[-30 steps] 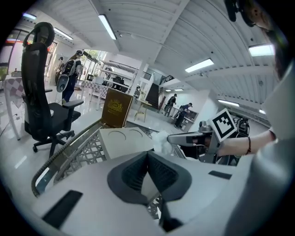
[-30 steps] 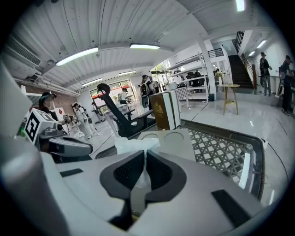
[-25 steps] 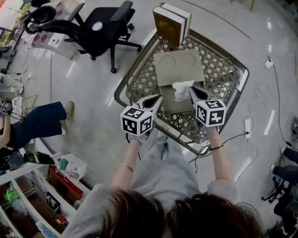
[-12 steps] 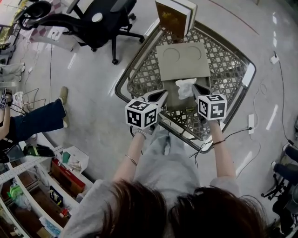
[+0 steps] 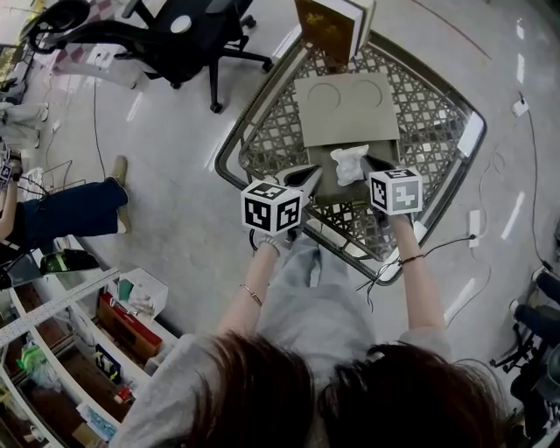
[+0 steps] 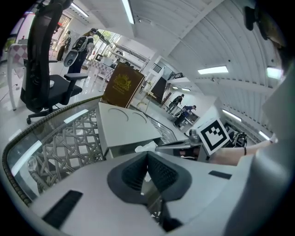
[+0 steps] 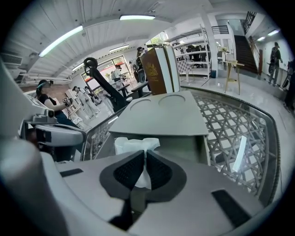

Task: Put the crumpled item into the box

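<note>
A white crumpled tissue (image 5: 350, 163) hangs over the open near end of a grey cardboard box (image 5: 346, 109) that lies in a wire shopping cart (image 5: 262, 140). My right gripper (image 5: 371, 166) is shut on the crumpled tissue (image 7: 136, 146), whose top sticks up past the jaws above the box's opening (image 7: 179, 143). My left gripper (image 5: 308, 178) is shut with nothing in it, beside the box's (image 6: 122, 126) near left corner. From the left gripper view the tissue (image 6: 146, 147) and the right gripper (image 6: 184, 145) show just beyond the jaws.
A brown book-like case (image 5: 331, 24) stands upright at the cart's far end. A black office chair (image 5: 175, 35) stands on the floor to the left. Shelves with small goods (image 5: 79, 350) lie at lower left. A cable and power adapter (image 5: 479, 229) lie on the floor at right.
Both grippers moved slightly forward toward the box, and the tissue now sits lower, closer to the box's opening. The right gripper still holds it.
</note>
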A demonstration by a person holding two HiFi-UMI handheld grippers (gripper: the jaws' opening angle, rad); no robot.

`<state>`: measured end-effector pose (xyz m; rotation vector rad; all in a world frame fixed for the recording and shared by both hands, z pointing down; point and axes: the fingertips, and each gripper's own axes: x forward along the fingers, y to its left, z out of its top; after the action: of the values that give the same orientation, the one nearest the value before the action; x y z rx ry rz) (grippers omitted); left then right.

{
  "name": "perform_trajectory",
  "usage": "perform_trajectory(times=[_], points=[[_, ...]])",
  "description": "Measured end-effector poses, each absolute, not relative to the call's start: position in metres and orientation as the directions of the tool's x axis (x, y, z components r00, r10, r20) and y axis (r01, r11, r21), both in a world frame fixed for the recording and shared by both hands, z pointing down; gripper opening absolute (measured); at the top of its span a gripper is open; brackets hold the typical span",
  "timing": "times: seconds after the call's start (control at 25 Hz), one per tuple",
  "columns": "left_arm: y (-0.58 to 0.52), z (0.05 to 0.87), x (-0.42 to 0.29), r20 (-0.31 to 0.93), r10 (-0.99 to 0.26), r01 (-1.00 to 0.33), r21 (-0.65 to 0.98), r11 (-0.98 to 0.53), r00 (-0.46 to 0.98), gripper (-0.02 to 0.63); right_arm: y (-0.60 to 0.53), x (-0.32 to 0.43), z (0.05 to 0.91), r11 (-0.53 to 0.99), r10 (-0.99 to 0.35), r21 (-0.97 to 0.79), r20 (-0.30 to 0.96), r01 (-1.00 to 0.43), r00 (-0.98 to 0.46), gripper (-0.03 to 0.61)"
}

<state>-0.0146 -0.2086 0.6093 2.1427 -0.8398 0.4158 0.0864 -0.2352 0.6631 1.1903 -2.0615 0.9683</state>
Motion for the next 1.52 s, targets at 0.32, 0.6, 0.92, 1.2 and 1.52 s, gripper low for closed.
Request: perform_trajectory(times=[0.32, 0.6, 0.92, 1.2, 1.52], points=[[-0.207, 0.616, -0.012, 0.544, -0.412, -0.682, 0.561, -0.469, 0.731, 0.017, -0.235, 0.089, 0.673, 0.306, -0.444, -0.320, 0.785, -0.897, -0.431, 0.037], [-0.204, 0.620, -0.014, 0.550, -0.403, -0.682, 0.567, -0.463, 0.731, 0.017, -0.236, 0.090, 0.676, 0.275, -0.426, -0.315, 0.807, -0.908, -0.409, 0.037], [-0.203, 0.619, -0.013, 0.547, -0.404, -0.679, 0.571, -0.461, 0.733, 0.017, -0.238, 0.093, 0.679, 0.251, -0.423, -0.305, 0.819, -0.919, -0.387, 0.037], [-0.203, 0.615, -0.014, 0.540, -0.413, -0.680, 0.571, -0.460, 0.733, 0.017, -0.238, 0.095, 0.679, 0.221, -0.426, -0.305, 0.824, -0.926, -0.373, 0.074], [-0.205, 0.606, -0.015, 0.522, -0.429, -0.676, 0.567, -0.470, 0.737, 0.017, -0.234, 0.101, 0.669, 0.189, -0.454, -0.333, 0.804, -0.924, -0.383, 0.092]])
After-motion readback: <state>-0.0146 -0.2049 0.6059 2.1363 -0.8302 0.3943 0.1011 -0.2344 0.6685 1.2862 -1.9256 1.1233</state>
